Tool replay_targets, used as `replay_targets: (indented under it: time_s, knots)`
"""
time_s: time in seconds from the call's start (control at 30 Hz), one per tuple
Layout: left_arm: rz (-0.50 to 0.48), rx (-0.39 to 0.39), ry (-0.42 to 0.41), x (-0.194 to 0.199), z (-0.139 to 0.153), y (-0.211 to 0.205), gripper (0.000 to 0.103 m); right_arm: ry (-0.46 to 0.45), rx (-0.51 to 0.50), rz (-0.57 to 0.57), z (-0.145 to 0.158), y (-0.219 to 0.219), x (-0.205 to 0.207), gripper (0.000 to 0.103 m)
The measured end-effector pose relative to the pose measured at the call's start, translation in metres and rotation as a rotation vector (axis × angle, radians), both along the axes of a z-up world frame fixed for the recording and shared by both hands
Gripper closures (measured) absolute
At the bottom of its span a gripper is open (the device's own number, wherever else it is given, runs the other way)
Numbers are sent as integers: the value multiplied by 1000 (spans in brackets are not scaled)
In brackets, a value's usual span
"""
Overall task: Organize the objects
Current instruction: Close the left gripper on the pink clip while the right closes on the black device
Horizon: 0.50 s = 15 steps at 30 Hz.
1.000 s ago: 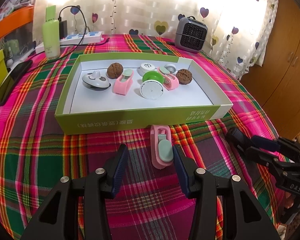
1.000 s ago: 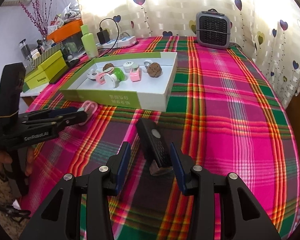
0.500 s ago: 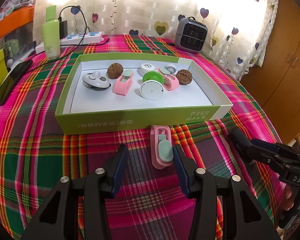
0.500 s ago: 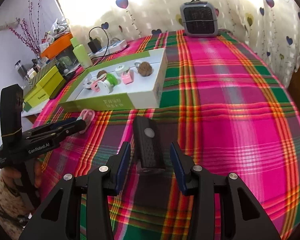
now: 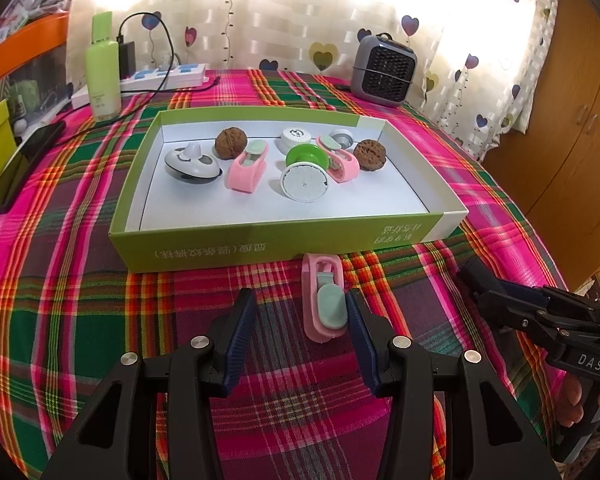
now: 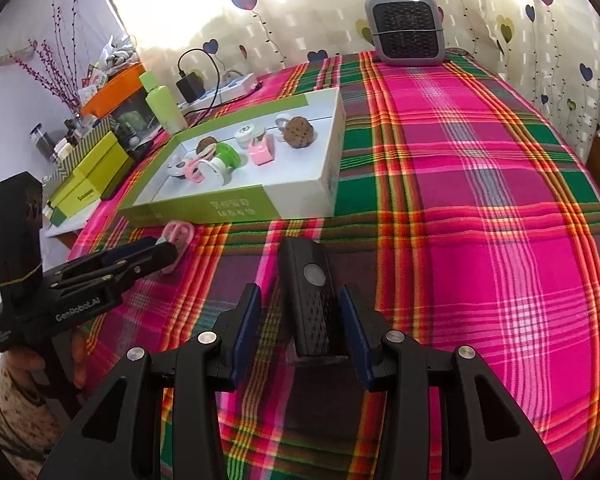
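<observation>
So the surface (image 5: 60, 320) wears a loud plaid cloth, pink, green and orange. On it sits a shallow cardboard box (image 5: 260, 244), lime outside, white inside. Counting what's in it: two wrinkly brown walnuts (image 5: 230, 142), two glossy pink plastic clips (image 5: 247, 168), two round white caps, one green-and-white disc and one smooth grey-white blob. A third pink clip (image 5: 324, 300) with a mint pad lies on the cloth right in front of the box, beside the left tool (image 5: 300, 332), jaws apart and not squeezing it. The right tool (image 6: 300, 328) stands released around a black dimpled block (image 6: 312, 300) with a round grey button
</observation>
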<state>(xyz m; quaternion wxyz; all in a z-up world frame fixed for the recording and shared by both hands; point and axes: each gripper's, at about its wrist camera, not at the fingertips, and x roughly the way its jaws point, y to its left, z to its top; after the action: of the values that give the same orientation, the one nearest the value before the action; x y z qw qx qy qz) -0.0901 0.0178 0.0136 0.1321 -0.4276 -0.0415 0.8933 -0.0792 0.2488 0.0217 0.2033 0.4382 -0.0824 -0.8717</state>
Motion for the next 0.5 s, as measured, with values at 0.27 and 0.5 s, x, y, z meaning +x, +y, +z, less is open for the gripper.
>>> replay_targets:
  time_s: [0.27,0.5]
  knots:
    - [0,-2,1,0,-1,1,58,36,43,37,4,-11,7,61]
    - [3,-14,2,-4,0,2,58,35,85,29,0,-16,5,61]
